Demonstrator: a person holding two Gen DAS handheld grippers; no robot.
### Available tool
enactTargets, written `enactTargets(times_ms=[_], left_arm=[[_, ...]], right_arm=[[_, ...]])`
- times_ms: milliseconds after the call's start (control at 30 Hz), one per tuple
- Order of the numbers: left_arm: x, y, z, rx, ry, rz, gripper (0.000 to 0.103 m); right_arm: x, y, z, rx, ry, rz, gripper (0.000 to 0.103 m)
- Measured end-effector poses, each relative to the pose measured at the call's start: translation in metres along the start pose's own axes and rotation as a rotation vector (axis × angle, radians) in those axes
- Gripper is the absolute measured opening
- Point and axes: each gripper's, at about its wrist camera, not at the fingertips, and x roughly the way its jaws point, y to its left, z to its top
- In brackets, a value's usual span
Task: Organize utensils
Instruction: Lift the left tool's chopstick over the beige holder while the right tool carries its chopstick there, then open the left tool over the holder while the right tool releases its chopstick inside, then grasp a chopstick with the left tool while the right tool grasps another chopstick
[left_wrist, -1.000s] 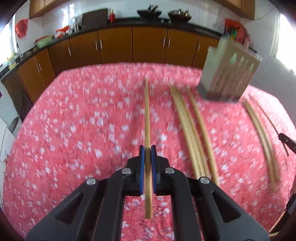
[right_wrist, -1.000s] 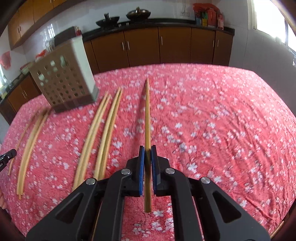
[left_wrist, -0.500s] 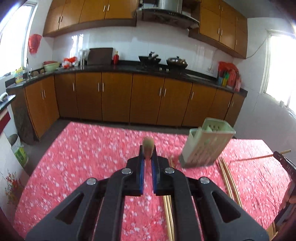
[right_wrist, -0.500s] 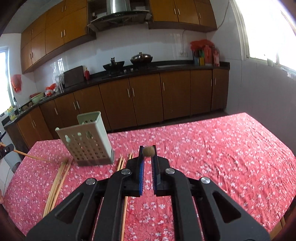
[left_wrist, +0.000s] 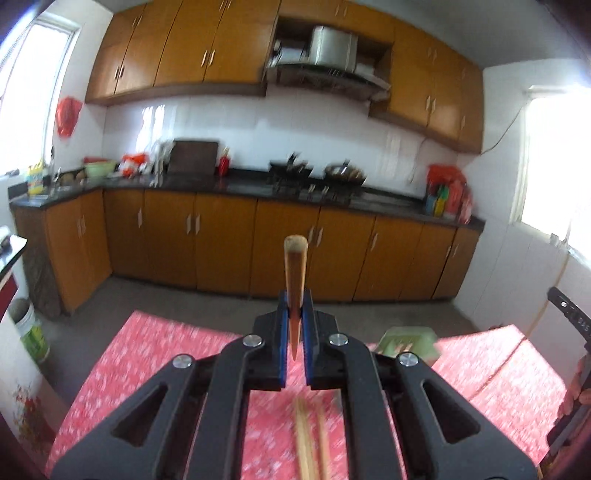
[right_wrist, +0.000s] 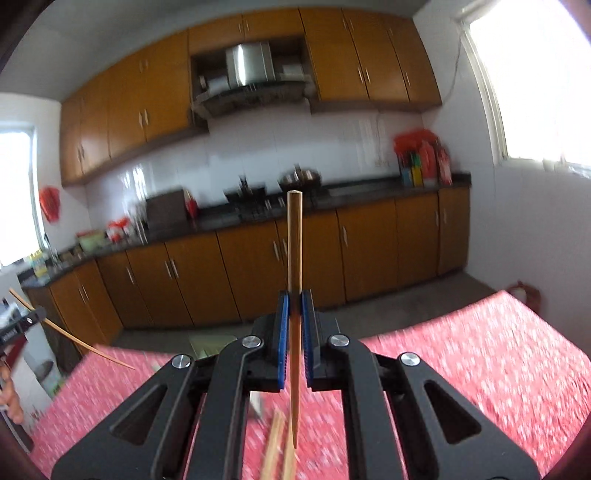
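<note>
While each pinches one chopstick, left tongs (left_wrist: 294, 314) and right tongs (right_wrist: 294, 314) hover above the red tablecloth (right_wrist: 480, 362).

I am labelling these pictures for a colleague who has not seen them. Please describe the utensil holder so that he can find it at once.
Start from the table with the red flowered cloth. Near its far edge, just right of the left gripper in the left wrist view, stands the utensil holder, partly hidden behind the gripper's black frame. It is the only pale green box there; the chopsticks on the cloth are thin and wooden.
</note>
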Motion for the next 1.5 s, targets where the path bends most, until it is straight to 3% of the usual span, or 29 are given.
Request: enactTargets(times_ms=[133,300,467,733,800,867,1067,1167,1233,1300,1333,1367,1433,1500], left_arm=[[-0.004,-0.029,0.025,0.000,-0.060,-0.075,0.008],[0.009,-0.060,0.024,0.010,-0.042,-0.153,0.008],[0.036,-0.074,0.004,0.033,0.035,-0.182,0.008],[0.070,-0.077,-0.029,0.038,0.142,-0.177,0.008],[0.070,-0.074,-0.032,0.029,0.145,-0.169,0.008],[0.067,-0.072,-0.032,0.030,0.137,-0.165,0.011],[0.031,-0.053,-0.030,-0.011,0.071,-0.134,0.025],[0.008,-0.035,-0.038,-0.040,0.037,-0.098,0.029],[-0.001,-0.023,-0.050,-0.048,0.049,-0.068,0.029],[-0.002,-0.012,-0.069,-0.043,0.094,-0.031,0.030],[0.001,-0.006,-0.084,-0.035,0.133,-0.011,0.030],[0.006,-0.001,-0.099,-0.028,0.175,0.005,0.029],[0.014,0.007,-0.128,-0.028,0.262,0.017,0.029],[0.020,0.013,-0.152,-0.030,0.330,0.014,0.027]], right_arm=[[0.003,0.016,0.021,0.032,-0.097,0.051,0.008],[0.031,0.040,0.018,0.019,-0.142,0.072,0.008],[0.064,0.047,-0.006,0.003,-0.063,0.077,0.008],[0.075,0.043,-0.036,0.011,0.053,0.079,0.009],[0.071,0.041,-0.037,0.000,0.059,0.079,0.015],[0.062,0.039,-0.038,-0.006,0.045,0.076,0.040],[0.029,0.022,-0.042,0.007,0.036,0.059,0.043],[0.019,0.005,-0.059,0.023,0.101,0.010,0.043],[0.021,-0.006,-0.079,0.028,0.189,-0.019,0.043],[0.032,-0.016,-0.116,0.025,0.358,-0.021,0.040],[0.037,-0.019,-0.134,0.023,0.429,-0.014,0.030],[0.040,-0.020,-0.147,0.021,0.479,-0.008,0.023],[0.044,-0.021,-0.180,0.023,0.590,0.012,0.018],[0.044,-0.018,-0.200,0.018,0.643,0.030,0.016]])
